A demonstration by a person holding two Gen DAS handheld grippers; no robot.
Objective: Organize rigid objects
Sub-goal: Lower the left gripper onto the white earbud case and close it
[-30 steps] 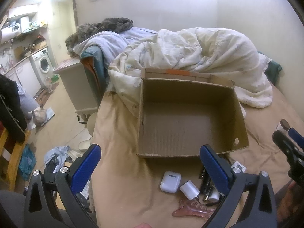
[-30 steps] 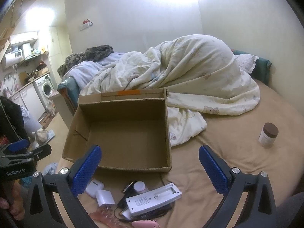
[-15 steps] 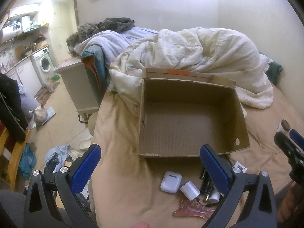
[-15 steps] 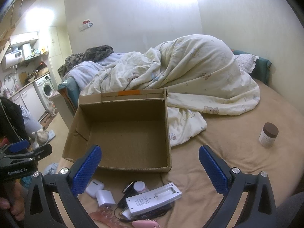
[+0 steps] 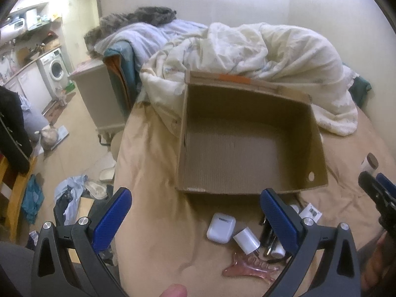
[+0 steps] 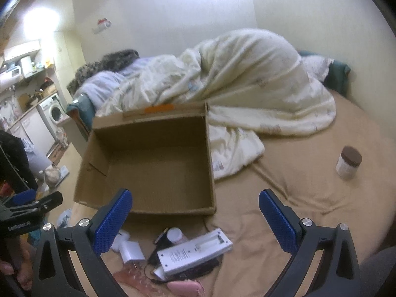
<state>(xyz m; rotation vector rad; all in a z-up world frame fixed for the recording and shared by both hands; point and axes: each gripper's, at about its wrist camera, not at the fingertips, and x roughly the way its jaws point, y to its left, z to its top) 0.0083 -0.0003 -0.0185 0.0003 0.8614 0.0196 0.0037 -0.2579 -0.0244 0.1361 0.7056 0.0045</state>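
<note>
We've got both grippers, left (image 5: 195, 219) and right (image 6: 195, 219), spread wide and holding nothing. The cardboard box (image 5: 247, 180) sits on the bed, the earbud case (image 5: 221, 227), charger plug (image 5: 246, 241) and battery charger (image 6: 195, 250) just beside its near wall.

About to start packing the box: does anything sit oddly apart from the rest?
Yes: the brown-lidded jar stands alone on the bed, far right of the cardboard box, while the other small items cluster at the box's near edge.
</note>
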